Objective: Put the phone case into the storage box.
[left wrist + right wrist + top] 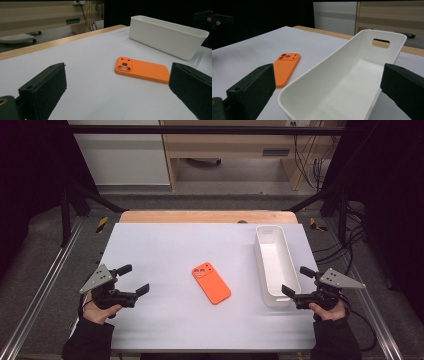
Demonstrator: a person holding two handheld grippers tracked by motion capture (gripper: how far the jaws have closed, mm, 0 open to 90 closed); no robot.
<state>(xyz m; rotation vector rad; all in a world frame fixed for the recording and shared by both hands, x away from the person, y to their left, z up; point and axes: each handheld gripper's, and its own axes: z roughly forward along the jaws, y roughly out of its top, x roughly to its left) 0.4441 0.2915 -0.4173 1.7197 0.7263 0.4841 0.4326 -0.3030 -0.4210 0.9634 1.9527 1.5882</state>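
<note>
Left gripper [134,278]: held in the person's left hand [100,312] at the near left of the table [165,330]; jaws spread wide, nothing between them. It hovers over bare white tabletop, pointing toward the middle. In the left gripper view the two black jaws frame the case from either side, well short of it.

Case [211,282]: orange phone case, lying flat near the table's centre, back side up, camera cut-outs at its far end. It sits between the two grippers, apart from both, and just left of the bin without touching it. In the left gripper view [142,70] it lies in front of the bin's long wall; in the right gripper view [286,67] it lies beside the bin's left wall.

Bin [292,265]: long white plastic bin, upright, on the right of the table, long axis running away from the person; a handle slot shows in its far end wall [381,43]. Inside is bare.

Right gripper [298,281]: held in the right hand [327,312] at the near right edge, just beside the bin's near end; jaws spread wide, gripping nothing. In the right gripper view the jaws stand either side of the bin's near end.
</note>
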